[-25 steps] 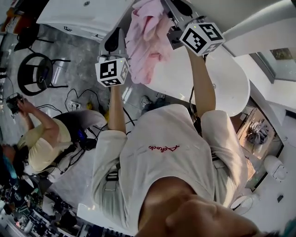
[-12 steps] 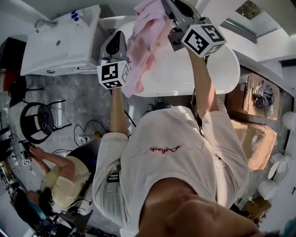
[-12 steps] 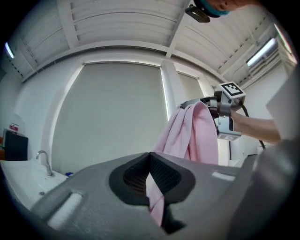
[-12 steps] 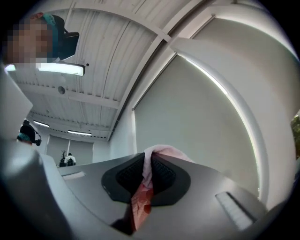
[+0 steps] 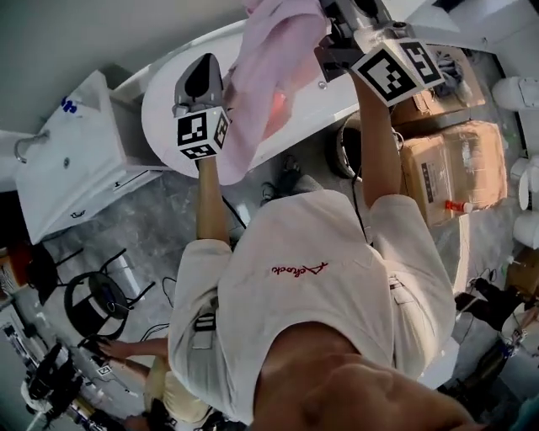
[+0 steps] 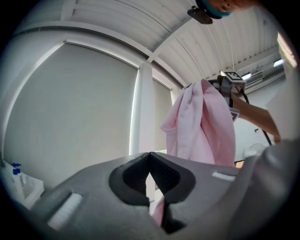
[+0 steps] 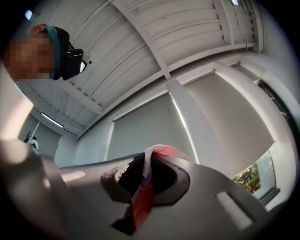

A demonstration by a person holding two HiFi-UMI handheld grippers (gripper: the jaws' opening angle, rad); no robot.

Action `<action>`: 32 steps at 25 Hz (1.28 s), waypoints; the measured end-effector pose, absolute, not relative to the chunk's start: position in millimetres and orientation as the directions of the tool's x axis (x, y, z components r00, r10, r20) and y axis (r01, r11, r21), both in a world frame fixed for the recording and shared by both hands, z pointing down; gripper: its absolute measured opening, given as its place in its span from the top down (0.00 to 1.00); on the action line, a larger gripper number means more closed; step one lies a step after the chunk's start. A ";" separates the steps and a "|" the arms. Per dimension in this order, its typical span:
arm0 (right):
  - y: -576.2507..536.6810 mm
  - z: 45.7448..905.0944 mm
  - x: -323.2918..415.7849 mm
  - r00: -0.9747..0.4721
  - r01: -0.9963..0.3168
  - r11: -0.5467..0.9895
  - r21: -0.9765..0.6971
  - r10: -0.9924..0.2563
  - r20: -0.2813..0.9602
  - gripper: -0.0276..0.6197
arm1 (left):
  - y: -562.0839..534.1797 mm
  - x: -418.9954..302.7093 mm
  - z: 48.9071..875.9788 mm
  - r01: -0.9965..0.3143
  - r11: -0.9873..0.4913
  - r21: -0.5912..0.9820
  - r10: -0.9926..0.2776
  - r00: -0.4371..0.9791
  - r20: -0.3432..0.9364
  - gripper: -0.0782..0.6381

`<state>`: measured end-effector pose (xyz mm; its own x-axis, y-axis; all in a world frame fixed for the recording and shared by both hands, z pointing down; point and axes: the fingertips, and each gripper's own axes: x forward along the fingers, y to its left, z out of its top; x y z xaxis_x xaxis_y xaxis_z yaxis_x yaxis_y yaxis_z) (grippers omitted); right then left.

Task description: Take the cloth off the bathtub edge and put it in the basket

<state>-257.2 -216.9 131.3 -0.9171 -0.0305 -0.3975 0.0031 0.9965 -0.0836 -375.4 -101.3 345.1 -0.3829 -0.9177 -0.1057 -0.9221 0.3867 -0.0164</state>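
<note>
Bathroom with white oval bathtub [image 5: 164,118] | pink fabric cloth [image 5: 274,67] held clear of tub edge, hanging long-axis down | right gripper [image 7: 149,161] jaws clamped on its top | left gripper [image 6: 149,157] jaws together, empty, just left of cloth

1. The person turned, and the bathtub [image 5: 168,118] swung from under the right gripper [image 5: 347,23] to under the left gripper [image 5: 202,71].
2. The cloth [image 5: 269,76] hung lower beside the left gripper.
3. Cardboard boxes [image 5: 446,160] appeared right of the right gripper.
</note>
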 end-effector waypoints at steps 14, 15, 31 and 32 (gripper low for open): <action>-299.2 85.0 -18.3 -0.808 -0.413 0.911 -0.012 -0.373 -0.457 0.91 | -240.4 -207.0 335.3 -1.000 0.024 -0.017 -0.990 -0.022 -0.137 0.89; -303.1 78.6 -2.4 -0.799 -0.428 0.904 -0.003 -0.380 -0.465 0.92 | -250.0 -192.6 334.8 -1.000 0.002 -0.018 -0.991 0.000 -0.137 0.89; -447.4 205.5 156.6 -0.749 -0.623 0.777 -0.086 -0.625 -0.220 0.91 | -340.7 -8.9 341.9 -0.988 -0.146 -0.059 -0.985 0.150 -0.084 0.89; -456.0 228.9 160.9 -0.744 -0.638 0.764 -0.096 -0.644 -0.180 0.91 | -344.9 -2.2 345.7 -0.986 -0.154 -0.059 -0.985 0.158 -0.073 0.89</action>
<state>160.9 -456.0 228.9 -0.7436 -0.6439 -0.1804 -0.6382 0.7639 -0.0960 -2.2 -344.9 345.7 0.1581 -0.9847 -0.0730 -0.9863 -0.1540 -0.0591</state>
